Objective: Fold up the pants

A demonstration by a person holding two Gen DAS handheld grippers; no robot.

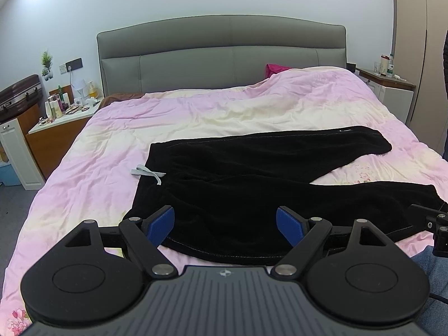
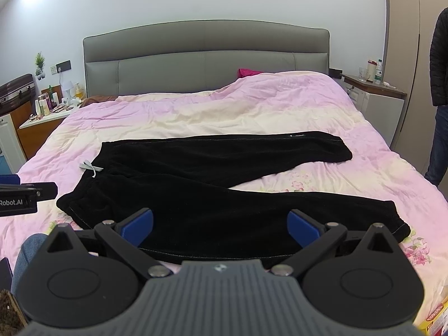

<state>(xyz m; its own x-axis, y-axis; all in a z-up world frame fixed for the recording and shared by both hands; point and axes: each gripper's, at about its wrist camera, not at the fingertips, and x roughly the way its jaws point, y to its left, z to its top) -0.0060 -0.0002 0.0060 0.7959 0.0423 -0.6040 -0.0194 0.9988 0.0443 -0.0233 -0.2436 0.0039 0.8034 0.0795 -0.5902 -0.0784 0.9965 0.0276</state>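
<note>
Black velvety pants (image 1: pixel 252 173) lie flat near the foot edge of the bed's pink-and-cream quilt (image 1: pixel 196 112), waistband toward its left edge, legs splayed rightward. Both the left gripper (image 1: pixel 225 224) and the right gripper (image 2: pixel 219 228) are spread wide, empty, over the near hem. Bare quilt stretches toward the grey padded headboard (image 2: pixel 205 56).

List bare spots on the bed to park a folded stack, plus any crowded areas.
Free: the pink-and-cream quilt between the grey padded headboard and the black velvet pants, and the strip left of the waistband. A smaller wedge lies between the legs. Crowded: the left nightstand, covered in bottles.
</note>
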